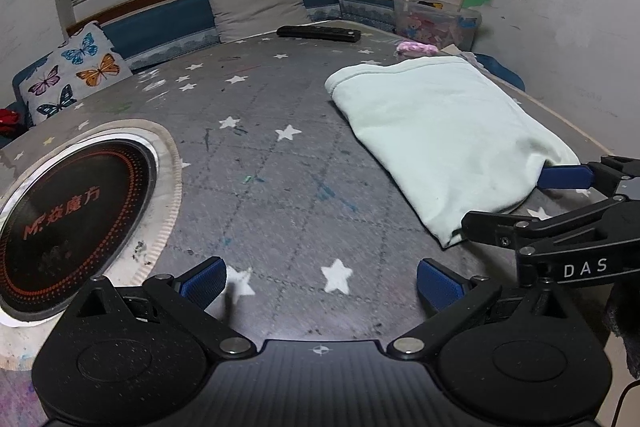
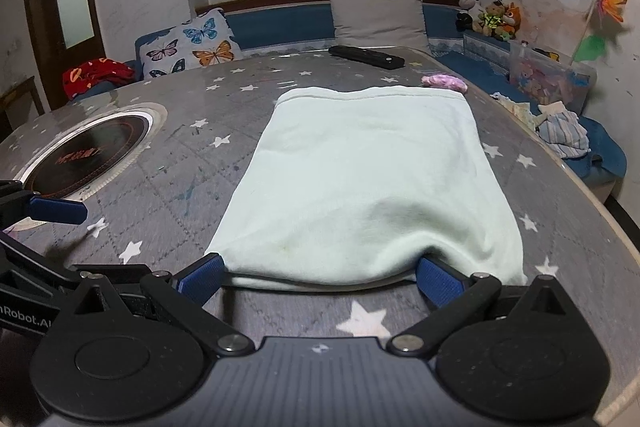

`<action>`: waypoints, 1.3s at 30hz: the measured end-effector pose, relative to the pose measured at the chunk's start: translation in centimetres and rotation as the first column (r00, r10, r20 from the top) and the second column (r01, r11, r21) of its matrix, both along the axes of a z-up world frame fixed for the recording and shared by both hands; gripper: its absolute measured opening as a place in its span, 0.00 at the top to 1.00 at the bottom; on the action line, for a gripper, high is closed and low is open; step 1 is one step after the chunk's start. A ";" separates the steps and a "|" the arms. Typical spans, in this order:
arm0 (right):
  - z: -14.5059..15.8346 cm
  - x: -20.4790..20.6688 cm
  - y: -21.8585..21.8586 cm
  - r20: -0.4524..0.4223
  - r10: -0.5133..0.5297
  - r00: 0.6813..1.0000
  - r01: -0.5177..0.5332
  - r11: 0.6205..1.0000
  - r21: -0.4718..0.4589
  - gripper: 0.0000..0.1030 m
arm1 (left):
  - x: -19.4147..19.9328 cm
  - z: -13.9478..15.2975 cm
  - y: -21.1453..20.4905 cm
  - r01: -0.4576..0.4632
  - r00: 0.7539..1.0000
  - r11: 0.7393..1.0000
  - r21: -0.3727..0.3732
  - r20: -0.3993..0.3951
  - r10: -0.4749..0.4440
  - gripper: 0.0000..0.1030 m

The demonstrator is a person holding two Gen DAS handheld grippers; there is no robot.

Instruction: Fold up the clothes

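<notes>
Pale-green garment [image 2: 368, 183] lies as a folded rectangle on the star-print table [image 2: 168, 187], its near edge between the right gripper [image 2: 320, 273]'s spread fingers, which grip nothing. Left gripper [image 1: 320, 281] hovers beside it, likewise spread and empty; whether another fold is due cannot be judged.

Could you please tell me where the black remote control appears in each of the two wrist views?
Left wrist view: the remote control lies at the table's far edge, upper centre, right of the grey pillow.
Right wrist view: the remote control lies upper centre, beyond the folded mint garment.
Shared landmark: the grey pillow.
</notes>
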State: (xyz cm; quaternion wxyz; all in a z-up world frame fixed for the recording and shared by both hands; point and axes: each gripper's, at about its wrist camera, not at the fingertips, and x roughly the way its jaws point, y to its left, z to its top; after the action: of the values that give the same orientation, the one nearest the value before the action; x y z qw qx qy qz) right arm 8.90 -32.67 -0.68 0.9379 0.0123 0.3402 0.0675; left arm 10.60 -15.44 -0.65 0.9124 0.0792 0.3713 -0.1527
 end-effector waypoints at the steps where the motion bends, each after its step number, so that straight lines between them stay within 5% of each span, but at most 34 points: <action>1: 0.0 0.2 0.1 0.001 0.001 1.000 -0.001 1.000 -0.001 0.00 | 0.1 0.0 0.1 -0.002 1.000 1.000 -0.001 0.000 0.002 0.00; 39: -0.1 3.4 0.6 0.019 -0.042 0.999 0.041 0.998 0.037 0.00 | 2.0 0.7 -0.1 -0.011 1.000 1.000 0.008 0.009 0.011 0.00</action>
State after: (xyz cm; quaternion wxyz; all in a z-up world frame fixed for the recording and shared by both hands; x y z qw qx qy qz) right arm 12.27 -32.09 -0.83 0.9420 0.0359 0.3294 0.0542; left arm 12.64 -15.56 0.02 0.9146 0.0815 0.3682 -0.1457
